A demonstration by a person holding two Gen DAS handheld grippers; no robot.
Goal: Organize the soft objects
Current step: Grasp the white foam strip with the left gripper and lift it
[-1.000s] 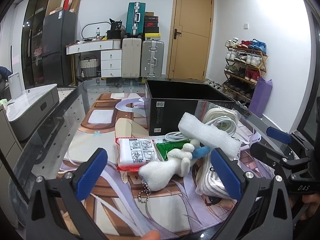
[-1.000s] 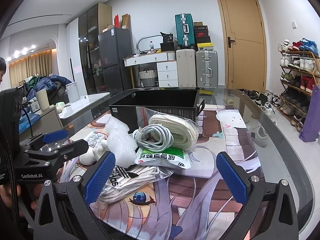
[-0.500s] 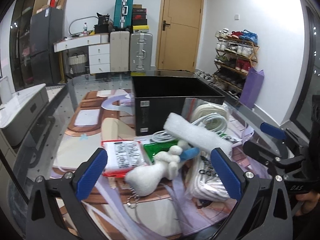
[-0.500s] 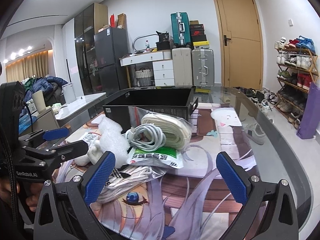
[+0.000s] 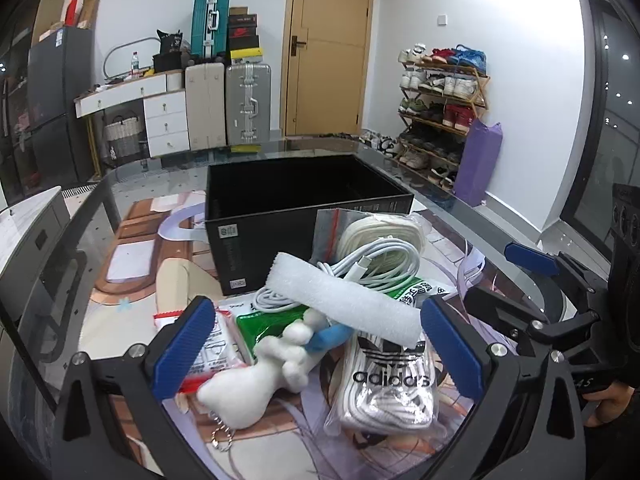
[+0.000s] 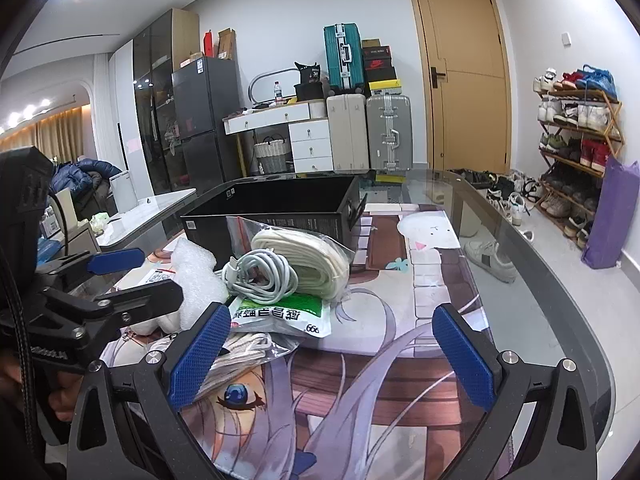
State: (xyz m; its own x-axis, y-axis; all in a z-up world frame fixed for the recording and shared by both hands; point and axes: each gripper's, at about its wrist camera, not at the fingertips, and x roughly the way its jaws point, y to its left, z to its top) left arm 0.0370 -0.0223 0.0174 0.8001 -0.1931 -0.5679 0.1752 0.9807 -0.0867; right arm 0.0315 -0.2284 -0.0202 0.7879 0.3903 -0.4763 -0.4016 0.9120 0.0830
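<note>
Here both grippers' blue fingers gape wide, holding nothing.

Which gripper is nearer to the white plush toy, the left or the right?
Left. The left gripper is open directly over the white plush toy, which lies between its fingers. The right gripper is open further to the toy's right.

glass table top glossy, reflective, w/ a smooth printed mat on it. black box matt cardboard. foam strip white, rough, porous. plush toy fuzzy cloth, metal bead chain. coiled cable smooth plastic. laces in clear crinkly plastic bag. green packet glossy film. gripper pads blue, textured rubbery; frames matt black plastic.
</note>
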